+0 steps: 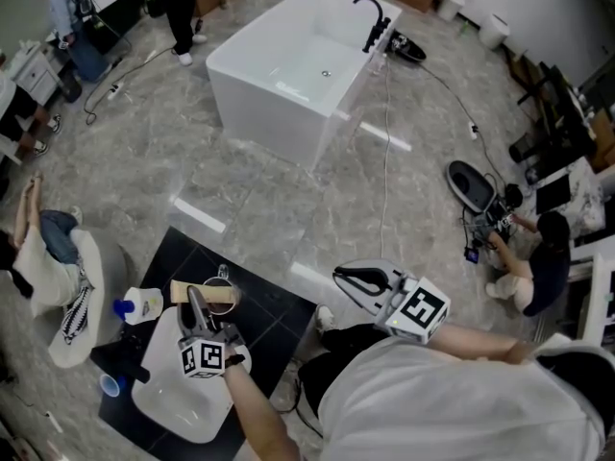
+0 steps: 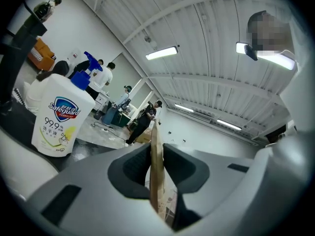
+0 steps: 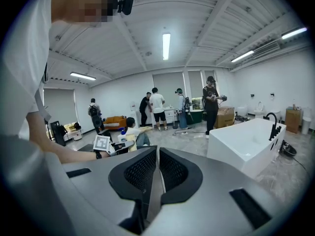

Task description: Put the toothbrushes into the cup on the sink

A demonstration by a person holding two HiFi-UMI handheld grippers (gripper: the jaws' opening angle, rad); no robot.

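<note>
The left gripper (image 1: 195, 298) (image 2: 156, 149) has its jaws drawn almost together, pinching a thin, flat, tan toothbrush (image 1: 204, 294) (image 2: 156, 171). In the left gripper view the toothbrush shows edge-on, standing upright in the narrow slot between the pads and reaching past their tips. In the head view it lies crosswise at the gripper's tips, running from 9 o'clock to 3 o'clock above the white sink (image 1: 178, 413). The clear cup (image 1: 220, 280) stands at the sink's far rim, just beside the gripper's tips at about 1 o'clock, with the right end of the toothbrush close under it; whether the two touch cannot be told. A white soap bottle (image 1: 144, 305) (image 2: 59, 117) with a blue cap stands near the tips at 9 o'clock in the head view, at 10 o'clock in the left gripper view. The right gripper (image 1: 338, 275) (image 3: 157, 151) hangs well apart at 3 o'clock of the left one, off the black counter (image 1: 264, 305), its jaws pressed together with nothing between them.
</note>
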